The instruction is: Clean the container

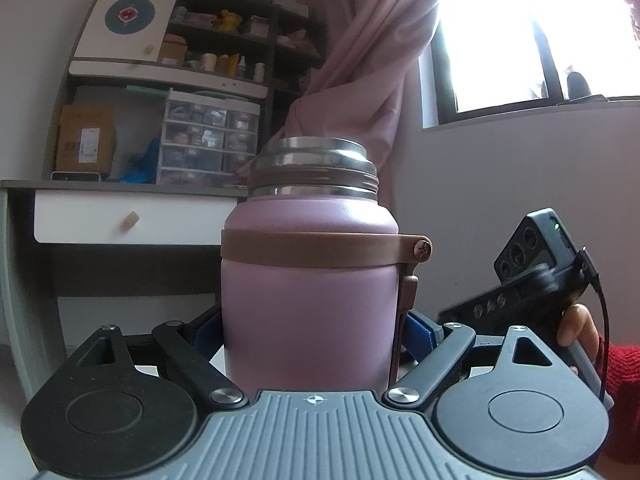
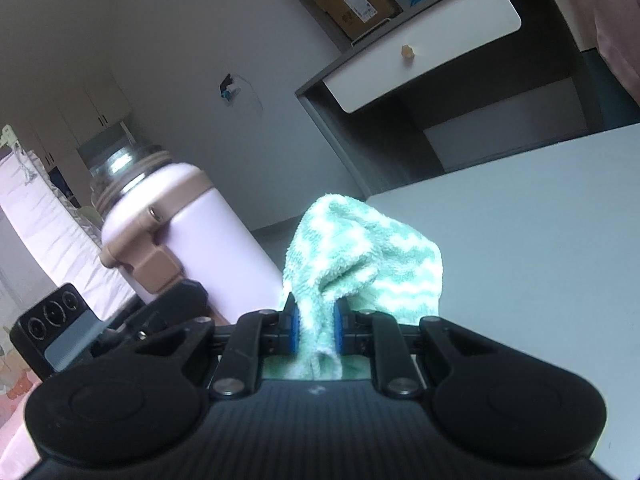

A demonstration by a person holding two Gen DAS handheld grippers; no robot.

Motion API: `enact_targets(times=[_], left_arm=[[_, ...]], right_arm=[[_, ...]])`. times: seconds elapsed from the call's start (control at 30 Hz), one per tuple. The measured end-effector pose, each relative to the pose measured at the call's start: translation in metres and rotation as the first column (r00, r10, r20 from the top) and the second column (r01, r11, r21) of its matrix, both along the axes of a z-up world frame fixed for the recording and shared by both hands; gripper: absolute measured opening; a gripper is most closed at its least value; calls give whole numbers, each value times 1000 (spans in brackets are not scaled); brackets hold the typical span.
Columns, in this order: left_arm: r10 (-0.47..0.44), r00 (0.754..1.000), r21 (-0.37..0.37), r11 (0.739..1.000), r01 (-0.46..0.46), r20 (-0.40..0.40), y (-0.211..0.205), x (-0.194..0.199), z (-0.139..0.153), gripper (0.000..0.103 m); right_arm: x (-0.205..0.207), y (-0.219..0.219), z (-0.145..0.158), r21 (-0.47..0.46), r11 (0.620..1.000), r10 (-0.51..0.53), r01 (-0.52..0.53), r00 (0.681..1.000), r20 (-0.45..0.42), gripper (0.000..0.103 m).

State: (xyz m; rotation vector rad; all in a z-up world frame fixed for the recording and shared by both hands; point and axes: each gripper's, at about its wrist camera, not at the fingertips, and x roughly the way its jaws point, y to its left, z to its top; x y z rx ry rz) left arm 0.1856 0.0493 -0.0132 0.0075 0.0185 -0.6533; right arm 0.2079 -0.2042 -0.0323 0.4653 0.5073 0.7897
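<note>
Flask [image 1: 308,280], left wrist view: pink body, brown band round the shoulder, bare steel threaded neck with no lid on it. It stands upright between the two fingers of the left gripper [image 1: 316,332]. The blue pads [image 1: 424,330] sit against its lower sides, one on each flank, so the jaws are spread to the width of the body and clamped on it. A brown strap hangs down the flask's right flank from a screw on the band. To the right, a hand [image 1: 578,326] in a red sleeve holds the other black tool. Behind are a desk [image 1: 120,188] with a white drawer, shelves, a pink curtain [image 1: 368,60] and a bright window.

Right wrist view: the right gripper [image 2: 316,330] has its jaws drawn almost together, pinching a green-and-white cloth [image 2: 360,256]. The cloth bunches upward and forward from between the blue pads [image 2: 294,332], and a short tail of it hangs back toward the camera. The flask [image 2: 180,236] appears at the left, tilted in this picture, mouth open, apart from the cloth. The left gripper's black body lies just below it. A pale tabletop [image 2: 540,240] fills the right side beyond the cloth. Whether the cloth touches the tabletop cannot be told.
</note>
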Motion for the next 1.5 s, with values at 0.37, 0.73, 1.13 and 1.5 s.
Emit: enact_targets(times=[0.37, 0.73, 1.13, 1.5], left_arm=[[7, 1000, 1, 1000, -7, 0, -5, 7, -2, 89], [13, 1000, -6, 1000, -13, -5, -4, 8, -1, 89], [23, 1000, 12, 1000, -23, -21, -7, 10, 1, 89], [19, 999, 6, 1000, -18, -29, -5, 11, 1, 89]], right_arm=[[4, -11, 21, 189, 981, 20, -36, 996, 86, 17], [5, -14, 15, 220, 973, 57, -72, 996, 74, 17], [7, -16, -5, 192, 979, 70, -65, 997, -21, 17], [14, -6, -17, 53, 997, 59, -53, 993, -103, 17]])
